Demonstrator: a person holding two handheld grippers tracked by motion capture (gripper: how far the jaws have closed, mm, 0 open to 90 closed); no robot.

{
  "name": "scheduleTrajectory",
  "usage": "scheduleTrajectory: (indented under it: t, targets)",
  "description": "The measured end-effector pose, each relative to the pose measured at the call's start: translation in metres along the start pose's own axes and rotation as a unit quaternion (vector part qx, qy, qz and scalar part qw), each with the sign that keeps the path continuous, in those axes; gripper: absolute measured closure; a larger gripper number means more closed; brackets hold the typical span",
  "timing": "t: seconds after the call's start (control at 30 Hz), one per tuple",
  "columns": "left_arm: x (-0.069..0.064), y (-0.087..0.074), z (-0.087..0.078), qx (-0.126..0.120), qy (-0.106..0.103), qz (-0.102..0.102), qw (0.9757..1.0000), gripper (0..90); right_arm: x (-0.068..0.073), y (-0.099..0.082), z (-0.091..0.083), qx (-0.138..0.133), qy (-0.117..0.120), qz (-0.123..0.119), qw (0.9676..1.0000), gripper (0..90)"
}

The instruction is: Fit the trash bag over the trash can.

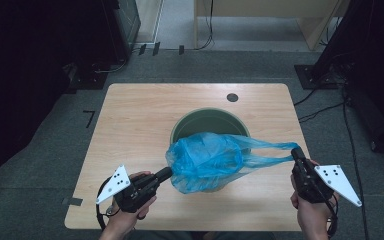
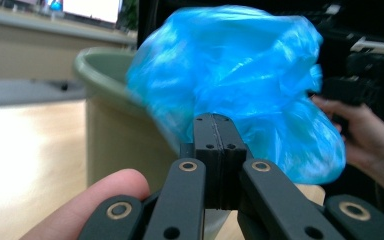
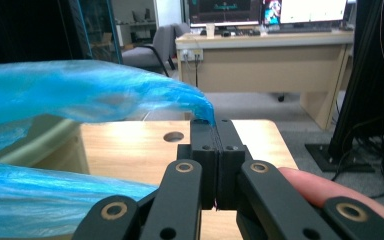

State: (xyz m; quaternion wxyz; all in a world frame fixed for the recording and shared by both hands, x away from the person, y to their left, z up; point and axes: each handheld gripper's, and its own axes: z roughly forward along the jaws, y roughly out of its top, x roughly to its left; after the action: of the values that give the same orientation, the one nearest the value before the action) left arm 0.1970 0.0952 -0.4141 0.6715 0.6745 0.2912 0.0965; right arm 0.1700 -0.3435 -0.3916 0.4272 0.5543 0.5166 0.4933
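Left gripper (image 1: 166, 173) clamped on the near-left edge of the blue plastic bag (image 1: 207, 161); right gripper (image 1: 296, 152) clamped on the bag's stretched handles at right. Bag hangs between them, draped over the green bin (image 1: 195, 120) mid-worktop (image 1: 130, 130). Round hole (image 1: 232, 97) near the far edge.

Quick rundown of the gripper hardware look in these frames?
Both handheld: the left gripper and right gripper have matte black bodies and flat black linkage bars with brass-ringed pivots. Each carries a grey three-cornered plate with black dots and trails a black cable. Forearms are bare, no sleeves.
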Motion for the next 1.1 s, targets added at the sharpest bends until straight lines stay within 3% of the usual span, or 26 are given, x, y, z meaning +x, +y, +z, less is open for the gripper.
scheduleTrajectory:
  t: [0.2, 0.27, 0.47, 0.53, 0.6, 0.63, 0.7, 0.77, 0.87, 0.93, 1.1]
  targets:
    - [0.011, -0.009, 0.005, 0.042, 0.038, 0.018, 0.9983, 90.0, -0.009, -0.012, 0.01, 0.031, -0.007, 0.001, 0.9995, 90.0]
    - [0.017, -0.011, 0.004, 0.044, 0.042, 0.019, 0.998, 90.0, -0.01, -0.018, 0.015, 0.041, -0.015, -0.003, 0.9991, 90.0]
    - [0.036, -0.015, 0.005, 0.036, 0.087, 0.001, 0.9956, 90.0, -0.014, -0.031, 0.025, 0.061, -0.025, -0.006, 0.9978, 90.0]
    - [0.038, -0.019, 0.012, 0.045, 0.112, 0.019, 0.9926, 90.0, -0.01, -0.038, 0.03, 0.072, -0.025, -0.021, 0.9969, 90.0]
    - [0.04, -0.026, 0.02, 0.064, 0.151, 0.033, 0.9859, 90.0, -0.007, -0.046, 0.035, 0.084, -0.027, -0.027, 0.9957, 90.0]
    - [0.044, -0.031, 0.022, 0.072, 0.166, 0.028, 0.9831, 90.0, -0.006, -0.05, 0.037, 0.093, -0.031, -0.027, 0.9948, 90.0]
    - [0.052, -0.038, 0.024, 0.075, 0.182, -0.005, 0.9804, 90.0, -0.008, -0.056, 0.041, 0.104, -0.033, -0.022, 0.9938, 90.0]
    - [0.054, -0.037, 0.021, 0.066, 0.193, -0.019, 0.9789, 90.0, -0.008, -0.058, 0.041, 0.102, -0.026, -0.017, 0.9943, 90.0]
    - [0.048, -0.024, 0.01, 0.03, 0.193, -0.005, 0.9808, 88.1, -0.002, -0.052, 0.036, 0.084, -0.016, -0.031, 0.9958, 90.0]
    - [0.041, -0.013, 0.002, -0.007, 0.189, -0.002, 0.9819, 84.1, 0.0, -0.049, 0.034, 0.078, -0.014, -0.03, 0.9964, 90.0]
    - [0.024, 0.004, -0.009, -0.046, 0.179, 0.016, 0.9826, 72.4, 0.002, -0.047, 0.03, 0.071, -0.014, -0.028, 0.997, 90.0]
